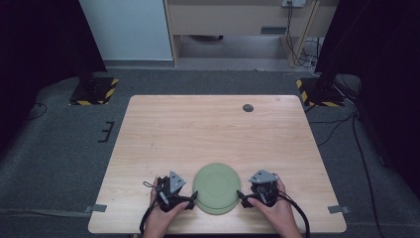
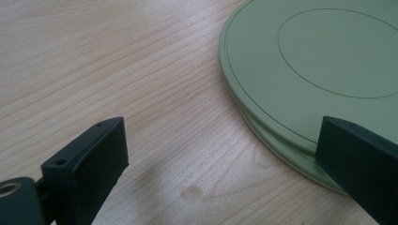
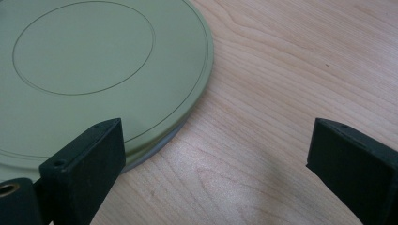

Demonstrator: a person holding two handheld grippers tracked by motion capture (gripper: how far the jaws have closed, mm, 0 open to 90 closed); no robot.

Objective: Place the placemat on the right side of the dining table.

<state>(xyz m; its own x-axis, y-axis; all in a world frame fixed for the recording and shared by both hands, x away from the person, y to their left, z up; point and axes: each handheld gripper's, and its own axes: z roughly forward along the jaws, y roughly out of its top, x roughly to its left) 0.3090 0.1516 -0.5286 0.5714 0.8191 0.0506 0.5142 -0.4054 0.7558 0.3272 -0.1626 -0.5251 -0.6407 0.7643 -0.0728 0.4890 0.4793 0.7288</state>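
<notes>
Two pale green plates point(image 1: 216, 187) lie stacked, bottoms up, near the front edge of the wooden table point(image 1: 198, 129). My left gripper point(image 1: 189, 200) sits just left of the stack, held by a hand, with its jaws open and pointing at the rim. In the left gripper view the left gripper point(image 2: 220, 140) has its right jaw over the edge of the green plates point(image 2: 319, 61) and its left jaw over bare wood. My right gripper point(image 1: 243, 197) mirrors it on the right side. There the right gripper point(image 3: 215, 136) stands open, its left jaw over the green plates point(image 3: 94, 61). Neither holds anything.
A small dark round disc point(image 1: 248, 107) is set in the table near its far edge. Two stand bases with yellow-black stripes point(image 1: 94, 90) point(image 1: 319, 93) flank the table's far corners on grey carpet. Cables point(image 1: 356, 144) run along the floor at the right.
</notes>
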